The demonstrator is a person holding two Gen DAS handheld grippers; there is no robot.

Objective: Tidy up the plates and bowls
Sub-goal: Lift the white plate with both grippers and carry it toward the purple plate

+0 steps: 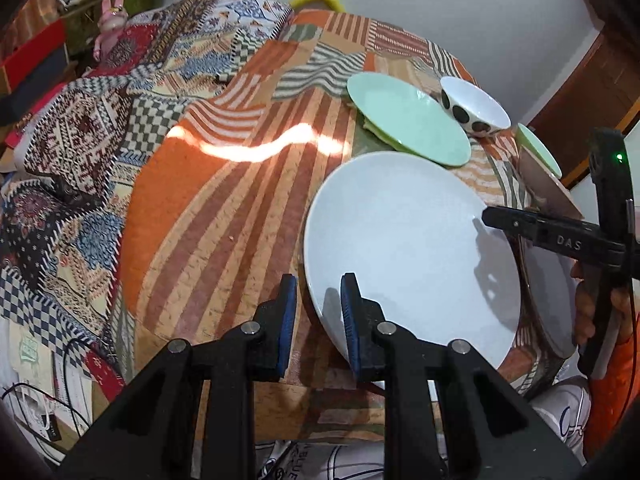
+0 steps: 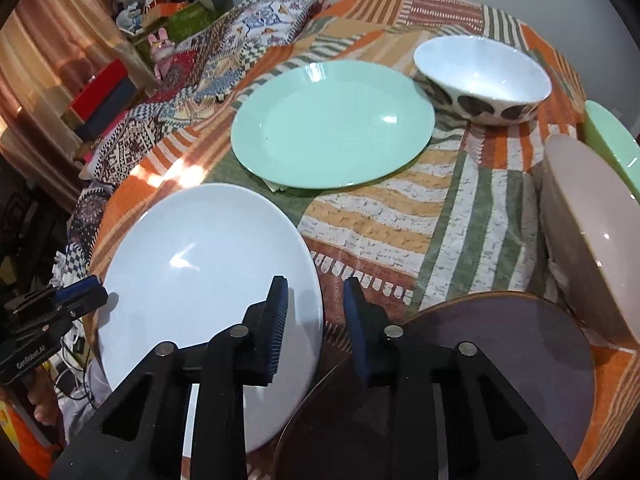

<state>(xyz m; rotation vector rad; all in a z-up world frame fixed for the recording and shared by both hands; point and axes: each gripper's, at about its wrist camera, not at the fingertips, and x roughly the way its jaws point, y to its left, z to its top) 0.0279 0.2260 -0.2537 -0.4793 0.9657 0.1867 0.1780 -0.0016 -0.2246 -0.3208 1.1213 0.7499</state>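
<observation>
A large white plate [image 1: 412, 248] [image 2: 208, 272] lies on the patchwork tablecloth near the front. My left gripper [image 1: 319, 304] is open, its jaws straddling the plate's left rim. My right gripper [image 2: 316, 304] is open, its jaws either side of the plate's right rim. A mint green plate [image 1: 408, 118] [image 2: 332, 124] lies behind it. A white bowl with dark spots [image 1: 474, 106] [image 2: 482, 80] stands at the back right. A dark plate [image 2: 496, 360] lies under my right gripper. A pinkish bowl [image 2: 592, 236] and a green bowl [image 2: 612, 144] sit at the right edge.
The round table [image 1: 224, 216] is covered in a striped orange cloth. A patterned quilt [image 1: 100, 128] hangs off its left side. Boxes and a pink toy [image 1: 110, 24] clutter the back left. Cables lie on the floor at the lower left.
</observation>
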